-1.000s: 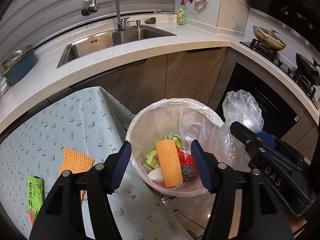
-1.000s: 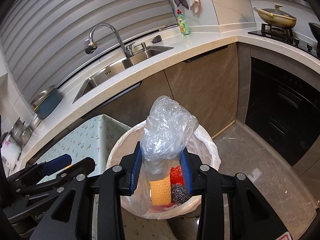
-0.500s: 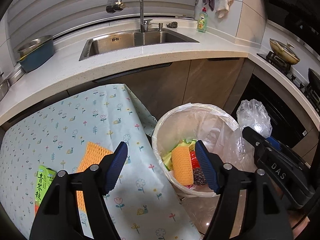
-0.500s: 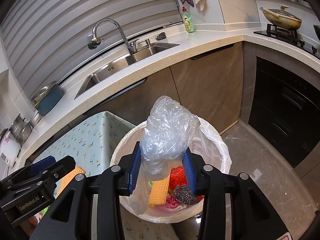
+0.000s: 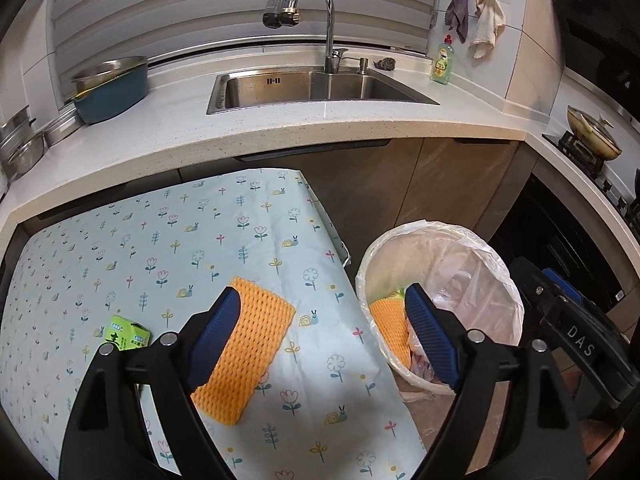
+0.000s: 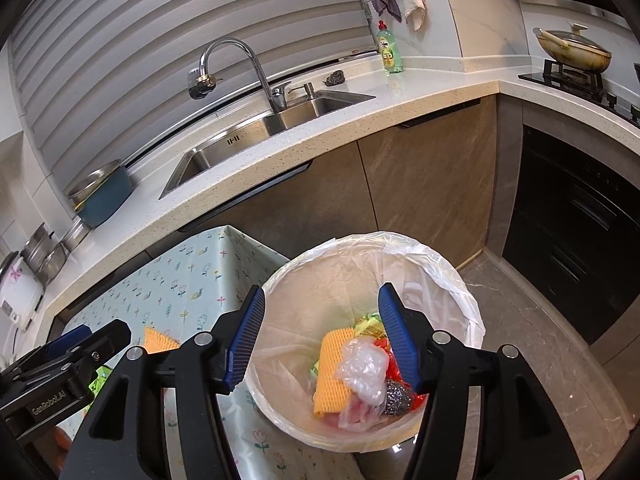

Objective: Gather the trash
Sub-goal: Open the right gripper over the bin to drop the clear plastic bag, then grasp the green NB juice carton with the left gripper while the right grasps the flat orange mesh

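Observation:
A white bin lined with a clear bag (image 6: 436, 268) (image 5: 496, 264) stands on the floor beside the cloth-covered table. Inside lie an orange foam net (image 6: 330, 372), a crumpled clear plastic bag (image 6: 362, 368), a steel scourer (image 6: 396, 398) and red and green wrappers. My right gripper (image 6: 322, 336) hovers over the bin, its jaws opening, nothing between them. My left gripper (image 5: 322, 336) hangs above the table edge, jaws opening and empty. Below it on the table lies a second orange foam net (image 5: 256, 332), with a green drink carton (image 5: 128, 334) to its left.
The table wears a pale floral cloth (image 5: 168, 240). Behind it runs a white counter with a steel sink (image 5: 312, 88), a tap, a blue basin (image 5: 112, 88) and a green soap bottle (image 5: 442, 60). A stove with a pan (image 6: 574, 54) and a dark oven front stand at right.
The right gripper's jaws have spread and the clear plastic bag has dropped from them into the bin. The left gripper has swung left from over the bin to over the table, opening wider.

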`<state>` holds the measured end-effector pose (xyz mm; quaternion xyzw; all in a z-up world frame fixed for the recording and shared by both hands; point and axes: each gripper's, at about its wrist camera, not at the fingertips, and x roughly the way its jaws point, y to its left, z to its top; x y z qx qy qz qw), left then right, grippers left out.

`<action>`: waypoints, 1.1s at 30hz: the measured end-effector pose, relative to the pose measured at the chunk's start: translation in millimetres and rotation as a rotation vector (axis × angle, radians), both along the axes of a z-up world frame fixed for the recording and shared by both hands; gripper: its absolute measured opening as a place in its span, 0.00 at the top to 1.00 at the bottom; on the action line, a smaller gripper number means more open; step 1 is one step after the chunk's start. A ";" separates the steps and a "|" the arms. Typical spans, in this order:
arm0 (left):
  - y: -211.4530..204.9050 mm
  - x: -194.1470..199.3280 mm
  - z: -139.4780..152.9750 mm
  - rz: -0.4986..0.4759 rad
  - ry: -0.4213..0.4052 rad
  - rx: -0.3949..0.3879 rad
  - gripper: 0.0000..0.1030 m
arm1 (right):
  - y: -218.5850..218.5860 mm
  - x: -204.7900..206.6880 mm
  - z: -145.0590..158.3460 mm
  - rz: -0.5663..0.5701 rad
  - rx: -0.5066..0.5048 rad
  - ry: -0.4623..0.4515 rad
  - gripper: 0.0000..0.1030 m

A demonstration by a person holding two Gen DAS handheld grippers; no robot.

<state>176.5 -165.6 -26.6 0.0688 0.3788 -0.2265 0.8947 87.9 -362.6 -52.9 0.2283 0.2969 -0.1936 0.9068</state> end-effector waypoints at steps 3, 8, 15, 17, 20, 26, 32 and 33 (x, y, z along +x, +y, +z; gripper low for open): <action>13.0 0.0 0.7 0.022 -0.004 -0.003 0.20 | 10.1 1.8 2.9 0.018 -0.001 -0.003 0.44; 40.4 2.0 0.5 0.071 -0.003 0.000 0.19 | 32.1 6.8 8.3 0.065 -0.010 -0.005 0.43; 87.5 4.1 -3.9 0.151 0.005 0.008 0.18 | 77.0 16.5 9.9 0.151 -0.021 0.001 0.41; 102.9 4.2 -8.2 0.176 0.007 0.023 0.17 | 90.6 20.7 7.1 0.175 -0.021 0.010 0.41; 123.3 4.8 -15.4 0.202 0.019 0.041 0.17 | 109.9 25.2 0.6 0.209 -0.012 0.025 0.41; 166.7 6.6 -36.7 0.252 0.069 0.063 0.17 | 146.0 34.9 -11.3 0.271 -0.006 0.053 0.41; 196.6 3.7 -59.9 0.263 0.113 0.096 0.17 | 173.6 44.3 -22.7 0.309 0.002 0.077 0.41; 200.3 3.2 -63.7 0.261 0.124 0.095 0.17 | 176.8 45.9 -24.2 0.313 0.002 0.080 0.41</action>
